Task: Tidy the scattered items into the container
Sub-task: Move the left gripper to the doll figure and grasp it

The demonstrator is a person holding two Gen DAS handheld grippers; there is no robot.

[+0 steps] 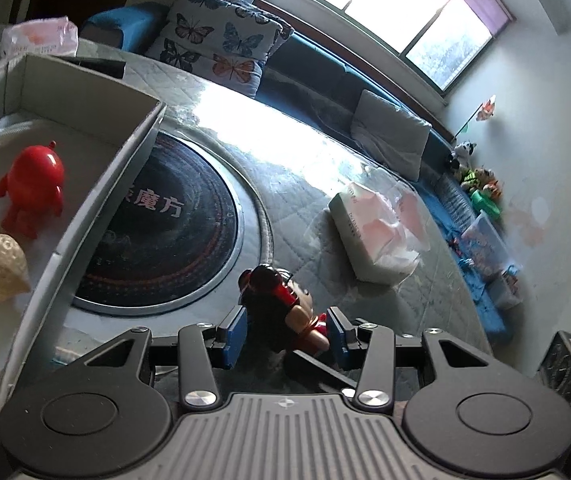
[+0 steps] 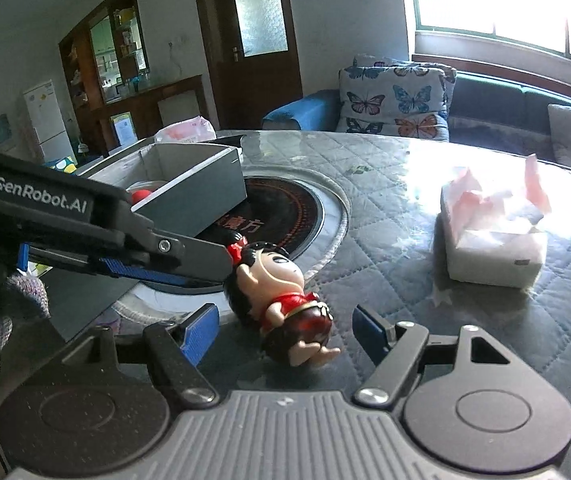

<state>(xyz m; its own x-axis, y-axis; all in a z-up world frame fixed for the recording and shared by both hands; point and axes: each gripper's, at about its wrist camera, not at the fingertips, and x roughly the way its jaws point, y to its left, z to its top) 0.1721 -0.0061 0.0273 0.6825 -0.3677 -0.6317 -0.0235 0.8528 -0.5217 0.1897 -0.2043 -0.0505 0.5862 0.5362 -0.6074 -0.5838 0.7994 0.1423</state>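
L gripper point(image 1: 287, 334) jaws wide round doll point(image 1: 281, 308), R point(image 2: 285, 330) same; quilted table point(image 2: 405, 208), sofa point(image 2: 505, 100) behind

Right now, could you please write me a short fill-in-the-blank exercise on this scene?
1. The doll lies on its ____ on the table.
2. The red figurine sits inside the ____.
3. The pink tissues stick out of the ____ tissue box.

Missing words: side; box; white

Table point(image 2: 385, 184) w/ doll point(image 2: 281, 300), box point(image 2: 189, 188), tissues point(image 2: 493, 240)
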